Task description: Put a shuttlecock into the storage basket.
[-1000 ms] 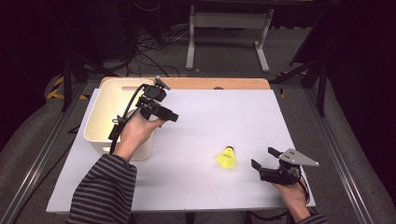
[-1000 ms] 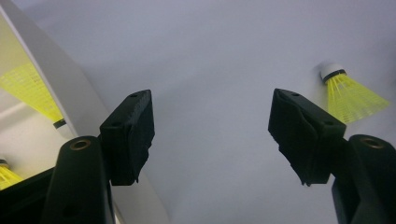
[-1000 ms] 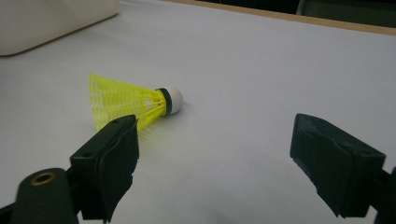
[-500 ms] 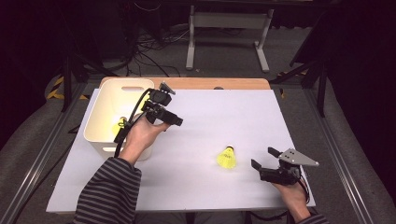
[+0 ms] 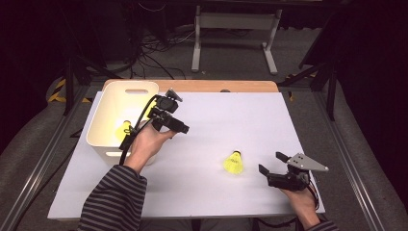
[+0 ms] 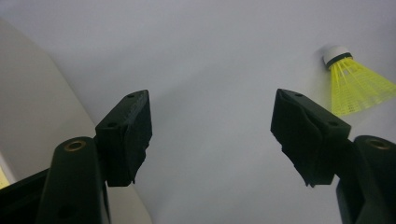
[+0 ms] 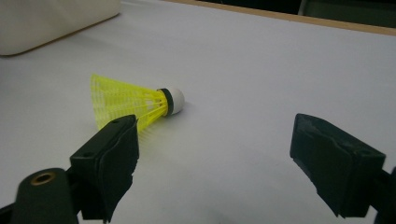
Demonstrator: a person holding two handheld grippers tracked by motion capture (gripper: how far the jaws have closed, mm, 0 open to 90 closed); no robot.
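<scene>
- The left tool (image 5: pixel 179 126) hangs beside the white bin (image 5: pixel 103 144), jaws spread wide and empty; they have just been opening, with nothing between them.
- One yellow shuttlecock (image 5: pixel 123 129) lies inside the bin; the other shuttlecock (image 5: pixel 234 162) lies on its side on the worktop (image 5: pixel 240 115), right of centre and near.
- The right tool (image 5: pixel 270 163) rests just right of it, jaws wide and empty.
- To do the pickup well, bring the right tool leftward, straddle the cork end and close gently, so the skirt is not crushed.

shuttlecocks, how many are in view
2: one shuttlecock in the white bin, one shuttlecock on the table near the right claw. The person's hand may hide more in the bin.
</scene>
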